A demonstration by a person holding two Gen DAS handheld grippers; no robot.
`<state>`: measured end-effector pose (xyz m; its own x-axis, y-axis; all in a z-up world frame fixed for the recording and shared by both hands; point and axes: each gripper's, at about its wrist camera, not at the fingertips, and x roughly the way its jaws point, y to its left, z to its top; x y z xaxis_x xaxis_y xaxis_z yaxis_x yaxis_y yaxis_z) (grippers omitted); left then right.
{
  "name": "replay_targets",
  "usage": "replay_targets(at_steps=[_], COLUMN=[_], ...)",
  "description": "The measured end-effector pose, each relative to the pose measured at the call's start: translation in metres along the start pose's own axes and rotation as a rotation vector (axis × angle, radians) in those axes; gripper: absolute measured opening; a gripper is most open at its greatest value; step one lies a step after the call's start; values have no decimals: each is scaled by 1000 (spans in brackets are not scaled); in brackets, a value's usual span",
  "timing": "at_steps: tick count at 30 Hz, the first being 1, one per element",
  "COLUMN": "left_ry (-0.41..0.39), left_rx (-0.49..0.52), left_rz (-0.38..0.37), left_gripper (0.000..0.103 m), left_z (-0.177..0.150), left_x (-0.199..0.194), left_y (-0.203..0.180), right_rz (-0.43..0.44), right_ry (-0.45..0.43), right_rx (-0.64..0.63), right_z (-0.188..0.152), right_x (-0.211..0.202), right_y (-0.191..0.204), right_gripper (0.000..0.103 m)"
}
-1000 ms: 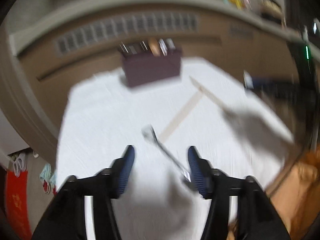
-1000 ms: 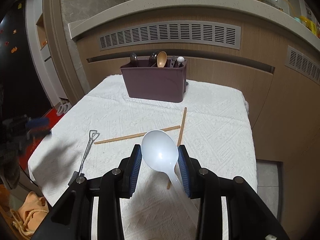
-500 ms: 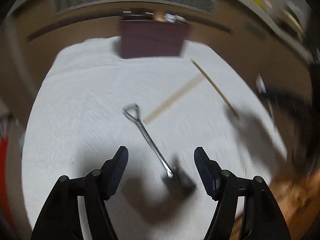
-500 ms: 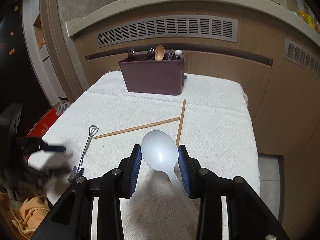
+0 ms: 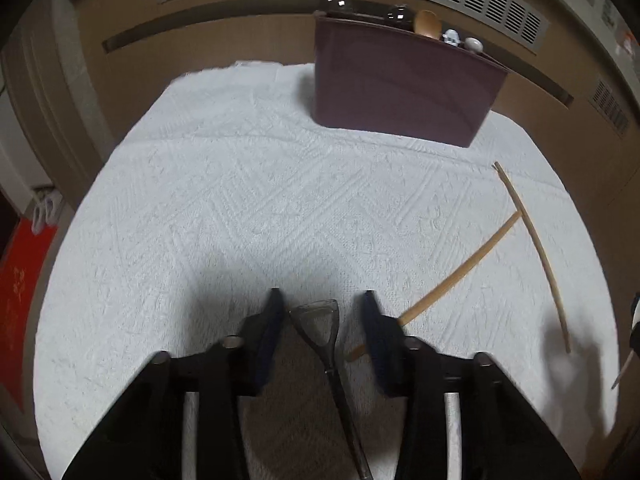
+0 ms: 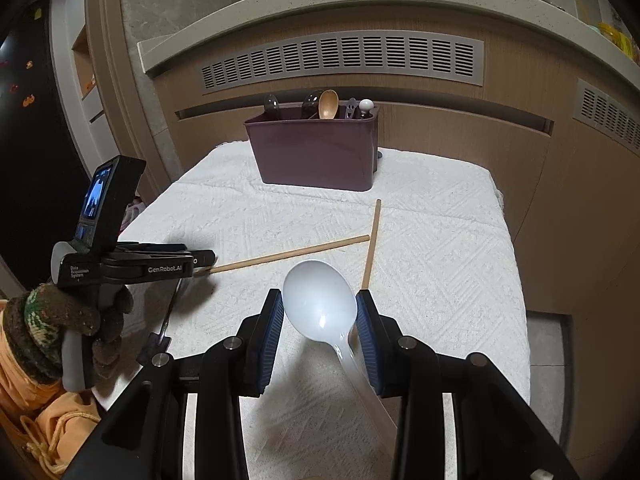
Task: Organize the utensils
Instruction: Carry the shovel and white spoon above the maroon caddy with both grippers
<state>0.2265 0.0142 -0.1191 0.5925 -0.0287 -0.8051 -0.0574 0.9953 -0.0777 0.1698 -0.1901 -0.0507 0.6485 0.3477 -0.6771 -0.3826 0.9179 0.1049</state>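
**Open cloth in the middle, clutter at the edges**

Wide bare stretch of white cloth (image 5: 248, 200) between the near grippers and the maroon utensil box (image 6: 316, 154) at the far edge. Box backed closely by a brown cabinet wall (image 6: 460, 148) under an overhanging counter (image 6: 360, 12). Two wooden chopsticks (image 6: 294, 254) lying in a loose V across the middle right. Left gripper (image 6: 200, 262) low at the near left corner over a metal utensil (image 5: 320, 326), jaws closing around it.

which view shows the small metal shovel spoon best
The left wrist view: the small metal shovel-shaped spoon lies between the closing left tool's pads, looped handle end clear. The right wrist view shows only a thin part of it beside the gloved hand.
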Motion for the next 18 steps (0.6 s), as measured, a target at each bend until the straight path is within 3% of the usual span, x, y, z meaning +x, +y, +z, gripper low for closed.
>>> replay_targets(at_steps=[3, 11, 15, 18], left_ry=[-47, -330, -474, -580], left_rx=[7, 116, 158, 188], left_rz=[-61, -95, -123, -139], left_gripper=[24, 24, 24, 24], left_z=[-5, -20, -4, 23], left_x=[-12, -115, -169, -203], left_y=[1, -12, -19, -24], right_rz=[-13, -15, 16, 19], right_ry=[0, -35, -88, -177], right_rx=[-10, -17, -24, -53], right_z=[-2, 3, 23, 58], right_x=[1, -12, -30, -57], right_y=[2, 2, 5, 10], right_gripper=[35, 34, 34, 34])
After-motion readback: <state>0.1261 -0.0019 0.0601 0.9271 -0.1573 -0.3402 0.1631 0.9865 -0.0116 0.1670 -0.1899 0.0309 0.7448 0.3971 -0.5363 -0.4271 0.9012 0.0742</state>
